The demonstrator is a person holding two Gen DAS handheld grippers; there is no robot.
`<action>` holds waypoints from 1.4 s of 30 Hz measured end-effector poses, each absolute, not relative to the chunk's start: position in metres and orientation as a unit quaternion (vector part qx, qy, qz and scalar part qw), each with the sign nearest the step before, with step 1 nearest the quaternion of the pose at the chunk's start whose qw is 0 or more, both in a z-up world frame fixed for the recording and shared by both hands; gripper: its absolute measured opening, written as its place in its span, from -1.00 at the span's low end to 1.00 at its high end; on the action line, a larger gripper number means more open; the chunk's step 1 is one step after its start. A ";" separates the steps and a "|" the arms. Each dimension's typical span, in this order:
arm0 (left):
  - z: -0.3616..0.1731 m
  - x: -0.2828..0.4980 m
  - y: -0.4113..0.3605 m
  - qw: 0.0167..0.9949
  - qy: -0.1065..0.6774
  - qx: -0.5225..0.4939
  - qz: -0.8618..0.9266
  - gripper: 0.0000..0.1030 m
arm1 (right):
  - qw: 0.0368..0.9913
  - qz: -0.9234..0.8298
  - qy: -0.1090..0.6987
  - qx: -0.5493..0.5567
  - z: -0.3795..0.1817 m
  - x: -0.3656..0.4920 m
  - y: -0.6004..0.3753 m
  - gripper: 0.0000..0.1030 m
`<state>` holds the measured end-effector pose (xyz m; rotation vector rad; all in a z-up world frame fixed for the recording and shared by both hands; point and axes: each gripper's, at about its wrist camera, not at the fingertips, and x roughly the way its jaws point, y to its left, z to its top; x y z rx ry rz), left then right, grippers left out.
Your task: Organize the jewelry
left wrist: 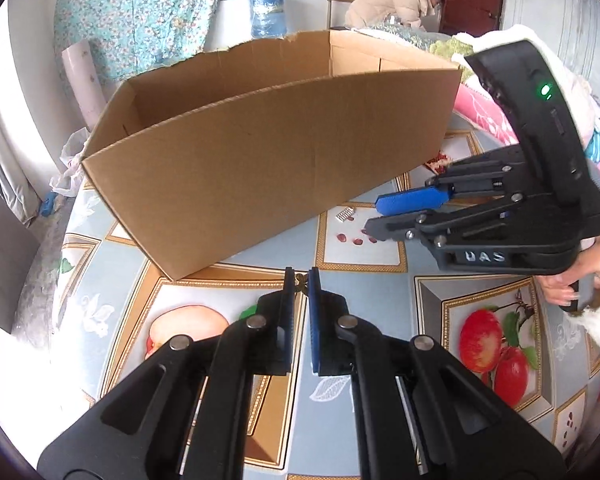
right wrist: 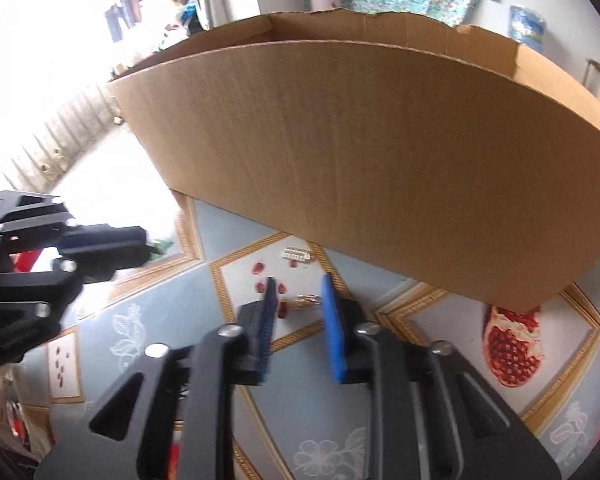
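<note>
My left gripper (left wrist: 301, 280) is shut on a small gold piece of jewelry (left wrist: 300, 279), held just above the tablecloth in front of the cardboard box (left wrist: 260, 152). It also shows at the left of the right wrist view, the left gripper (right wrist: 146, 248) with the gold bit (right wrist: 156, 249) at its tip. My right gripper (right wrist: 299, 294) hangs low over the table with a gap between its pads. A second small gold piece (right wrist: 308, 301) lies in that gap, against the blue pad and apart from the dark one. A silver ridged piece (right wrist: 296, 255) lies beyond, near the box's base.
The big open cardboard box (right wrist: 380, 152) fills the far side of the table. The tablecloth (left wrist: 380, 292) has fruit prints. Pink bedding (left wrist: 488, 112) lies at the right. A person (left wrist: 396, 4) bends over in the background next to a water bottle (left wrist: 267, 14).
</note>
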<state>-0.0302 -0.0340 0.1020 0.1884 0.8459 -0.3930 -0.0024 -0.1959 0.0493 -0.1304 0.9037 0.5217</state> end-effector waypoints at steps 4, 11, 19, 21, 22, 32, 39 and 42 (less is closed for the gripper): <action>0.108 -0.031 -0.031 0.893 0.400 0.080 -0.189 -0.89 | 0.867 0.238 0.434 -0.061 0.050 -0.007 -0.198 -0.86; 0.120 -0.029 -0.013 0.895 0.397 0.041 -0.197 -0.89 | 0.874 0.248 0.418 -0.029 0.066 -0.029 -0.210 -0.91; 0.159 -0.024 -0.016 0.904 0.362 0.026 -0.224 -0.89 | 0.907 0.263 0.329 0.026 0.158 -0.036 -0.259 -0.91; 0.175 -0.007 -0.018 0.901 0.358 0.025 -0.242 -0.89 | 0.913 0.258 0.315 0.024 0.178 -0.019 -0.265 -0.91; 0.182 0.005 -0.020 0.898 0.360 0.025 -0.252 -0.89 | 0.917 0.252 0.310 0.015 0.186 -0.009 -0.266 -0.91; 0.153 0.176 -0.072 0.778 0.550 0.010 -0.303 -0.89 | 0.812 0.263 0.521 0.027 0.152 0.155 -0.239 -0.91; 0.103 0.204 -0.077 0.712 0.648 -0.021 -0.268 -0.82 | 0.730 0.247 0.638 0.006 0.109 0.184 -0.215 -0.88; 0.105 0.206 -0.077 0.719 0.646 -0.016 -0.257 -0.48 | 0.732 0.228 0.641 -0.018 0.110 0.184 -0.212 -0.46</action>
